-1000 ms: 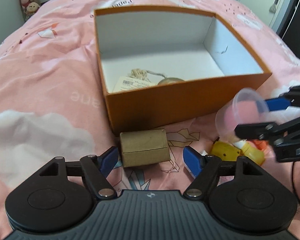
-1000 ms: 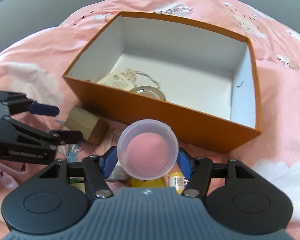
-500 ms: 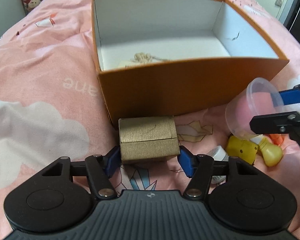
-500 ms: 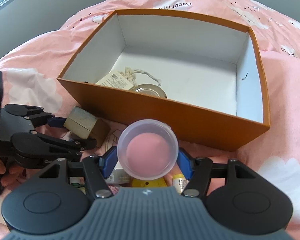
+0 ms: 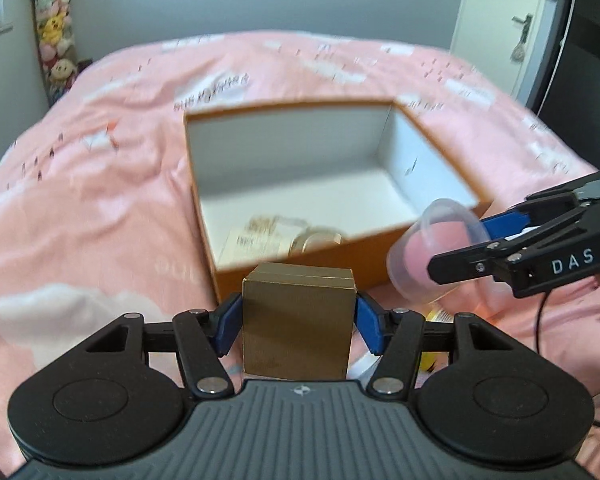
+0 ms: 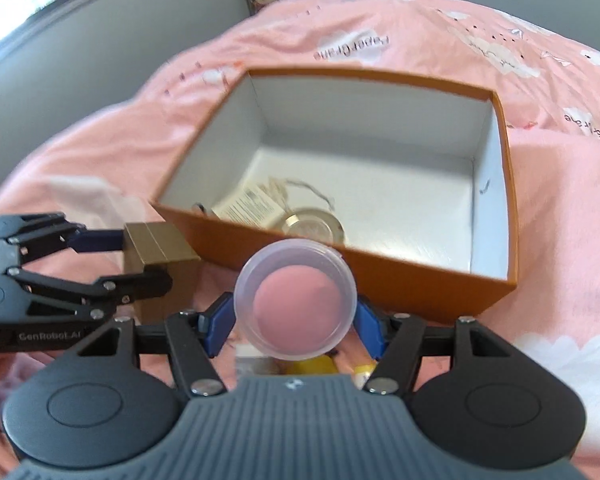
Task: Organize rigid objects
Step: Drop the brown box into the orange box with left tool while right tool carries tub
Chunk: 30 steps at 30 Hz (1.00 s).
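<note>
My left gripper (image 5: 298, 322) is shut on a small gold box (image 5: 298, 320) and holds it lifted in front of the orange box (image 5: 432, 240). My right gripper (image 6: 296, 320) is shut on a clear plastic cup (image 6: 296, 304), held above the bed near the orange box's front wall (image 6: 400, 284). In the right wrist view the gold box (image 6: 156, 240) sits in the left gripper (image 6: 140, 258) at left. In the left wrist view the cup (image 5: 432, 256) sits in the right gripper (image 5: 460, 246) at right. The orange box holds a tag with string (image 6: 252, 204) and a round metal lid (image 6: 314, 226).
Everything lies on a pink bedspread (image 5: 80, 208). Yellow and white small items (image 6: 312, 366) lie on the bed under the cup. Plush toys (image 5: 54, 36) stand by the far wall. A door (image 5: 500, 20) is at the far right.
My left gripper closed on the gold box and lifted it off the bed. My right gripper rose with the cup, toward the orange box.
</note>
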Tool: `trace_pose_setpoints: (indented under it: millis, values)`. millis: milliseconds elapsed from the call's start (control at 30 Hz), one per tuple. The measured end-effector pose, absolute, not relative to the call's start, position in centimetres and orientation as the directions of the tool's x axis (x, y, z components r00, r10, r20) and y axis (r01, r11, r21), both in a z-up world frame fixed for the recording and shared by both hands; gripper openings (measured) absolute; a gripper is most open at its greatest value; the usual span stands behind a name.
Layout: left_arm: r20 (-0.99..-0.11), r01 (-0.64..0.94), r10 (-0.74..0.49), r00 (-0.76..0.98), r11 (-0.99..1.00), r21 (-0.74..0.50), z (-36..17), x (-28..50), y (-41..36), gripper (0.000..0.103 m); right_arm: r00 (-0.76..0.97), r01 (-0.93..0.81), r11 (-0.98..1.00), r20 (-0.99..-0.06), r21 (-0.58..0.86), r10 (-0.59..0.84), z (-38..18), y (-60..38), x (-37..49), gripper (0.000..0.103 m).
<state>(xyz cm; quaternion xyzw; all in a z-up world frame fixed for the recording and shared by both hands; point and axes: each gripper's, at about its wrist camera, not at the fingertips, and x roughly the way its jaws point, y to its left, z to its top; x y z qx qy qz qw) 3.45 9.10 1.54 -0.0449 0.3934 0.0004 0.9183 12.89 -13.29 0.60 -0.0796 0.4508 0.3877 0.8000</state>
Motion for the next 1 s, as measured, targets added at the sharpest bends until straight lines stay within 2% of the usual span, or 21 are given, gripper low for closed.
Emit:
trace_pose_setpoints:
  millis: [267,567,767,1000]
  values:
    - [-0.652,0.052,-0.021,0.758,0.998,0.028,5.9,8.8,8.8,0.068,0.383,-0.697,0.678,-0.679,0.234,0.627,6.0,-13.4,15.0,0.063]
    - [-0.784,0.072,0.000,0.620,0.996,0.056,2.5,20.2,10.1,0.068,0.398,-0.599,0.754,-0.716,0.270,0.573,2.8,-10.2,22.4,0.063]
    - [-0.878,0.017,0.102,0.468,0.992,0.125,-1.6,24.4,10.0,0.068,0.384,-0.557,0.778,-0.741,0.291,0.552,-0.3,-8.8,25.8,0.063]
    - [-0.908,-0.027,0.228,0.352,0.972,0.234,-4.3,27.0,10.0,0.068,0.373,-0.540,0.791,-0.760,0.288,0.532,-2.0,-7.8,28.2,0.063]
